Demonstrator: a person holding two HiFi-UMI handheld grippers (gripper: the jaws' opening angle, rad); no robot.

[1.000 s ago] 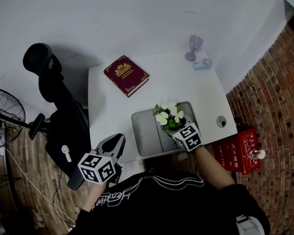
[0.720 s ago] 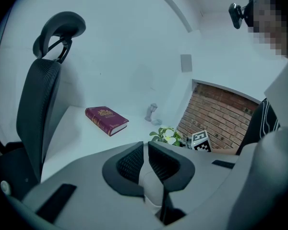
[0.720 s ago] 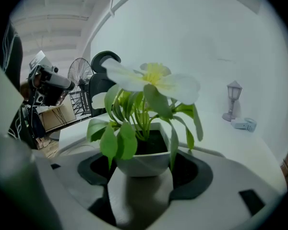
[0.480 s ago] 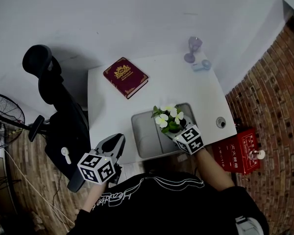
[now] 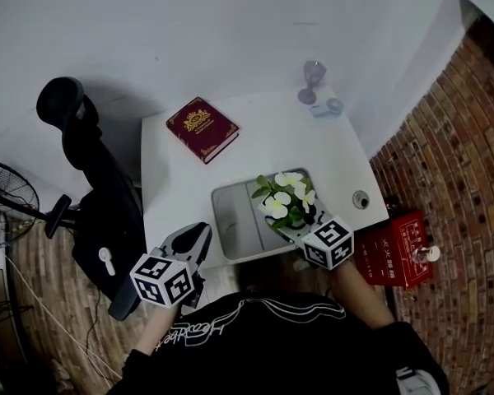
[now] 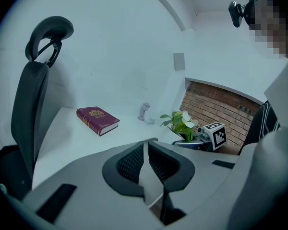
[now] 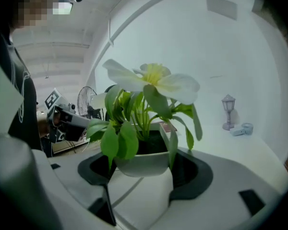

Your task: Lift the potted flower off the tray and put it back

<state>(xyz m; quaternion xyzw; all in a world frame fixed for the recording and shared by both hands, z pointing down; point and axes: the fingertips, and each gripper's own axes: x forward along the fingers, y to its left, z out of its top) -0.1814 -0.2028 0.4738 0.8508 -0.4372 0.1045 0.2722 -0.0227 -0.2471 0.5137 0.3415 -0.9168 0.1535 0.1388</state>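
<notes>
Lifted since a second ago, the white-flowered potted plant (image 5: pixel 285 198) hangs above the grey rectangular tray (image 5: pixel 235 217) on the white tabletop (image 5: pixel 263 138), clamped in the right gripper (image 5: pixel 301 225) jaws. The left gripper (image 5: pixel 196 239) jaws are closed, empty.

The potted flower (image 7: pixel 149 83) has white petals round a pale yellow centre, green leaves and a plain white round pot. The rectangular tray (image 5: pixel 230 220) is flat grey, and the worktop (image 5: pixel 263 146) is white. A hardback book (image 5: pixel 202 127) is maroon with gilt ornament on its cover. The left gripper (image 6: pixel 146 145) and right gripper (image 7: pixel 141 162) have light grey jaws with black pads, and each bears a cube of black-and-white square markers. The lamp figurine (image 5: pixel 311 81) is pale lilac, the office chair (image 5: pixel 90 163) black, the box (image 5: pixel 391 249) red with white characters, and the brickwork (image 5: pixel 453 138) reddish-brown.
</notes>
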